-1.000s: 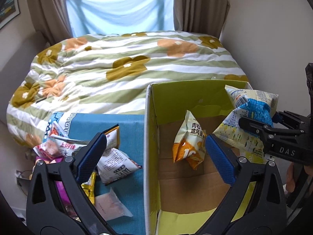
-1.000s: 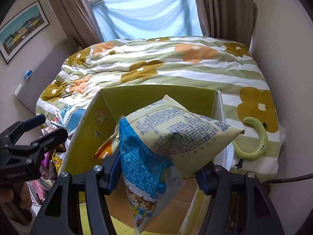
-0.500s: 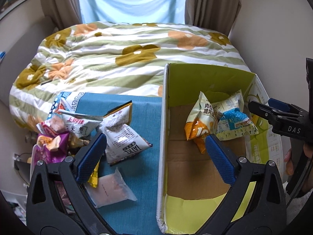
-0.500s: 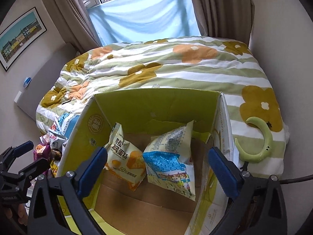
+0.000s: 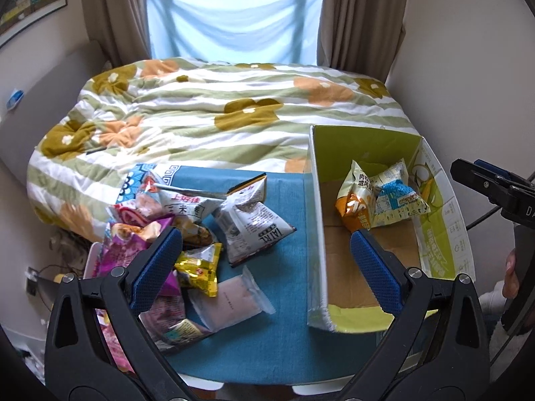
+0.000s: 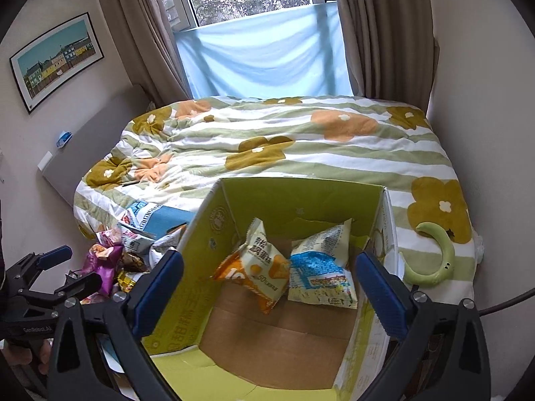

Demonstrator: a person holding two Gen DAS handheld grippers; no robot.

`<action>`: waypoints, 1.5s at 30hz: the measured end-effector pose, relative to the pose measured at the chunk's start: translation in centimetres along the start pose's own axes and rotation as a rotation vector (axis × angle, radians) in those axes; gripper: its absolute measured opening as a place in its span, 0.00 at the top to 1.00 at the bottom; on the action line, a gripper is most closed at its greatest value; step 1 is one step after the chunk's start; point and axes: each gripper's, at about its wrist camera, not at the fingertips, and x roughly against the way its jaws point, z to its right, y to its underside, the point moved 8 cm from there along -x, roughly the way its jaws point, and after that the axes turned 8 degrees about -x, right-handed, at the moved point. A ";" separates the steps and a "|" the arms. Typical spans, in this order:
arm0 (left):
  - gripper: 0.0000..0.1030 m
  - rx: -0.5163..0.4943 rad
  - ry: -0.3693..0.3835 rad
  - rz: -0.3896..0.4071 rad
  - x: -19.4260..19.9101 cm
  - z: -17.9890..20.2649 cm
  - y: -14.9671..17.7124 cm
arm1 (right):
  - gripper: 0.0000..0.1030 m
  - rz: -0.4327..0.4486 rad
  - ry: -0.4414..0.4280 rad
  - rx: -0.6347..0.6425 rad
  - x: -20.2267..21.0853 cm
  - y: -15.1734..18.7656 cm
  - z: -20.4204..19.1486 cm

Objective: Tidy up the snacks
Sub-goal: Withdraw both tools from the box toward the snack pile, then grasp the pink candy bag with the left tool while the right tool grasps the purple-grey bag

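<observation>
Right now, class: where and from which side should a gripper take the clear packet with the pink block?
Probably from above, across the narrow width of the pink packet. It lies flat on the blue cloth, its right side clear of neighbours; the crimped end is flimsier.

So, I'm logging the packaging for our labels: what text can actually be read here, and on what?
"TAI RL" or similar, on the white and black packet on the blue cloth.
"50%" on the orange packet in the cardboard box.
"上好佳" in red on the white packet in the pile.
Fine print on the blue and white packet: too small.
</observation>
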 end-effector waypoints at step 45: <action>0.01 0.157 0.140 -0.388 -8.4 -20.1 23.5 | 0.01 -0.129 0.052 0.029 -10.3 20.6 -25.5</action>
